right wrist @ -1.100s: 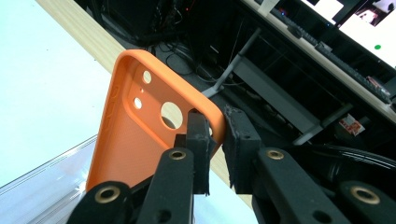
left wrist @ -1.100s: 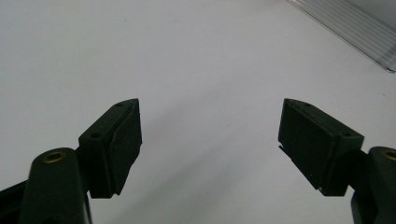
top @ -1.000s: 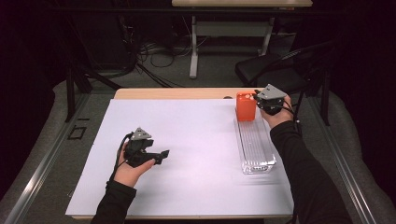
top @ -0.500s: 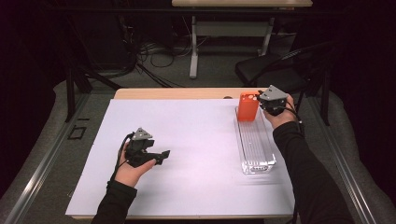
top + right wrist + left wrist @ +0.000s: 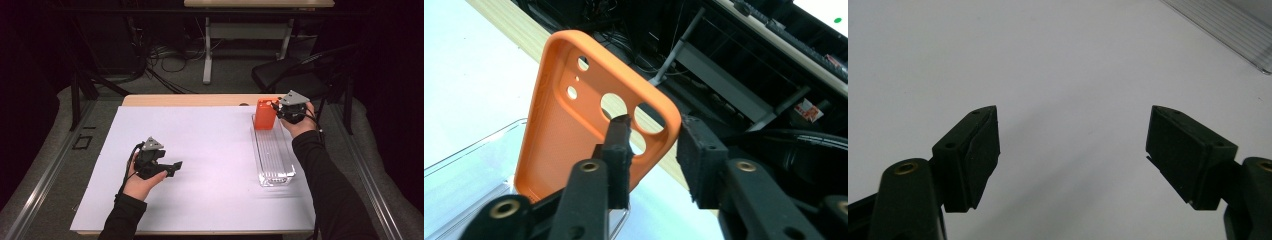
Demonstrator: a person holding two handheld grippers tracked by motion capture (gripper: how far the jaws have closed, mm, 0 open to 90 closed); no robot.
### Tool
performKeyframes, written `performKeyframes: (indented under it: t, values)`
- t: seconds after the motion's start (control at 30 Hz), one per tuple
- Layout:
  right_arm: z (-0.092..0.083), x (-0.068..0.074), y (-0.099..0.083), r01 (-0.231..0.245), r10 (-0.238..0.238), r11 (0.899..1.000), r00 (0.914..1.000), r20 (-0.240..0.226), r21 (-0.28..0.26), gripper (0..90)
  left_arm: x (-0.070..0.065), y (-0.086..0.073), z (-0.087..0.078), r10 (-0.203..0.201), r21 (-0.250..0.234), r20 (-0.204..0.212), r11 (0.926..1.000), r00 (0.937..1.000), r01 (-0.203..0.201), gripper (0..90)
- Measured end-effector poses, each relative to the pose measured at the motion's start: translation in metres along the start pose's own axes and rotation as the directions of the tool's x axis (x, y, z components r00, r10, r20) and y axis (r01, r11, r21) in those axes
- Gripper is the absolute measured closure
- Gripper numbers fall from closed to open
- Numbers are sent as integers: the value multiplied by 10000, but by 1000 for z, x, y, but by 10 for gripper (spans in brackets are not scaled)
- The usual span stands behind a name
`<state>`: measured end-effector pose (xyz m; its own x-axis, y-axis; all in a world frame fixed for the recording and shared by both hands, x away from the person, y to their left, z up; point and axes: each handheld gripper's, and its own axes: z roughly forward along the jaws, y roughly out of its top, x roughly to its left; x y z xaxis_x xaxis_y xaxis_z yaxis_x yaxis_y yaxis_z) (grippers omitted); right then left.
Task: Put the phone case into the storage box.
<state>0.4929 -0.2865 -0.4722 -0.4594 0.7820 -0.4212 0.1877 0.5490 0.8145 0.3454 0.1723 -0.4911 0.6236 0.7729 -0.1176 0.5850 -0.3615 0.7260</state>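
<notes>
Upright, orange phone case (image 5: 574, 135) in right claw (image 5: 651, 150)

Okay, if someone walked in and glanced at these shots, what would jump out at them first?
The bright orange phone case, held upright in the right gripper at the far end of a clear plastic tray on the table's right side. After that, the left gripper, open with nothing between its jaws, over the bare white tabletop.

open room: white sheet (image 5: 210, 165) lying bare between the grippers | left gripper (image 5: 1073, 150) hovering over bare sheet, jaws apart, nothing between them | obstacles: clear tray (image 5: 274, 155) lying along the right side; orange case (image 5: 265, 114) standing at its far end, right gripper (image 5: 651, 150) closing round its edge
</notes>
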Motion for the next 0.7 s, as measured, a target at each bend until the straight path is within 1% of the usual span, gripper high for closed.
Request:
performKeyframes:
  t: [0.03,0.07,0.13,0.17,0.3,0.33,0.47,0.53,0.6,0.67,0.7]
  values:
    - [0,0,0,-68,68,10000,10000,22,44,610,0,0,0,2,-5,-3,10000,10000,-2,218]
    - [0,0,0,-68,68,10000,10000,22,44,610,0,0,0,4,-6,-1,10000,10000,-4,218]
    - [0,0,0,-216,216,9997,9998,26,78,590,0,0,0,13,2,-8,10000,10000,-13,218]
    - [-1,0,0,-241,240,9997,9997,42,82,574,0,0,0,9,-12,-18,10000,10000,-9,218]
    - [-3,-1,0,-318,318,9995,9995,85,89,557,0,0,0,-13,1,-26,10000,10000,13,218]
    - [-4,-1,0,-410,409,9991,9991,122,117,545,0,0,1,-15,6,-16,10000,10000,15,218]
    - [-8,-1,-1,-339,336,9993,9991,247,128,520,0,0,1,-16,-8,-43,10000,10000,16,218]
    - [-11,0,-1,-412,406,9989,9987,294,201,511,0,0,1,-50,16,-27,10000,10000,50,218]
    - [-15,2,-1,-590,583,9976,9981,213,352,511,0,0,1,-55,23,-16,10000,10000,55,218]
    - [-21,3,-2,-867,856,9948,9961,219,541,498,1,0,1,-16,-5,-6,10000,10000,16,218]
    - [-23,4,-2,-947,937,9939,9954,202,557,491,1,0,0,-16,-12,2,10000,10000,16,218]
